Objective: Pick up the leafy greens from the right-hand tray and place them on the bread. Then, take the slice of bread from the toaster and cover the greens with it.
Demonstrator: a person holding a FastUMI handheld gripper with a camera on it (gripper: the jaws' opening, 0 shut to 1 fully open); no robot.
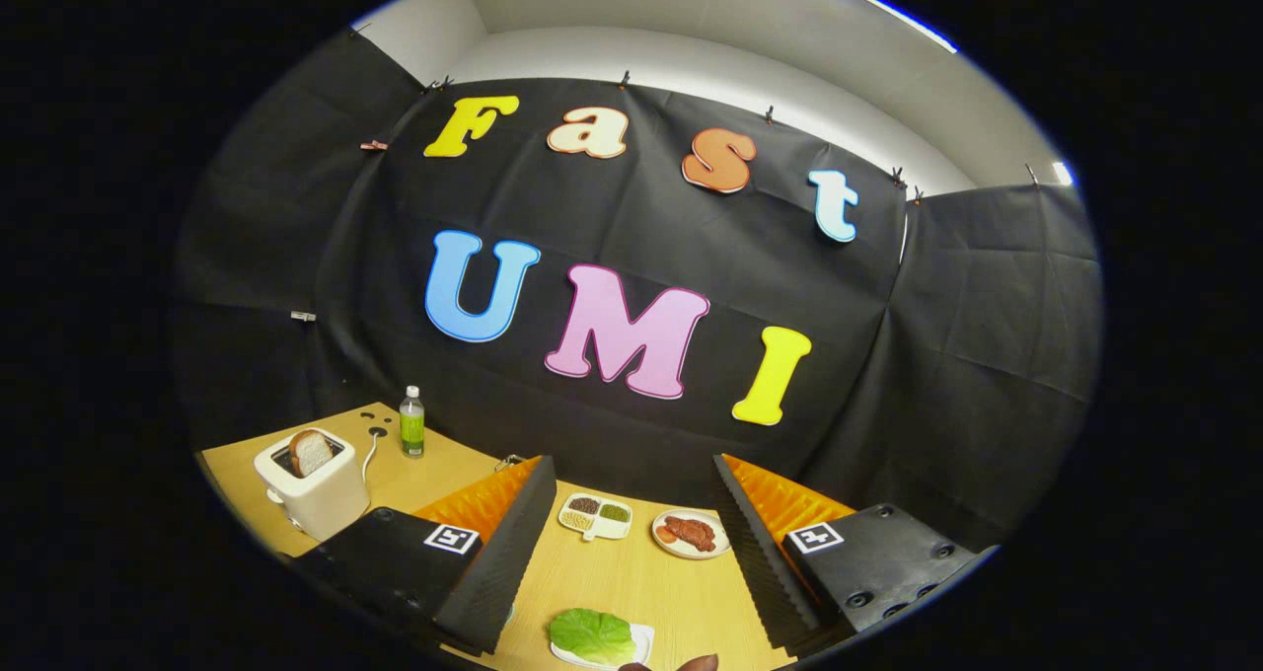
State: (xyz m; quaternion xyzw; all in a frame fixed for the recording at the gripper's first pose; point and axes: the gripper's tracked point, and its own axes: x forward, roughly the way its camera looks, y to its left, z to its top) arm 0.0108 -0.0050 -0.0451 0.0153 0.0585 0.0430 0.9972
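Observation:
A green leaf of greens (591,634) lies on a small white tray (641,639) on the wooden table, close in and between my two fingers. My gripper (631,528) is open, held above the table with nothing between its fingers. A white toaster (314,488) stands beyond the left finger, with a slice of bread (311,451) sticking up out of its slot.
A green bottle (411,422) stands behind the toaster near the wall. Beyond the fingers sit a white divided dish (595,515) of seeds and a plate (691,534) with reddish meat. A dark rounded shape (681,664) shows just beside the tray of greens.

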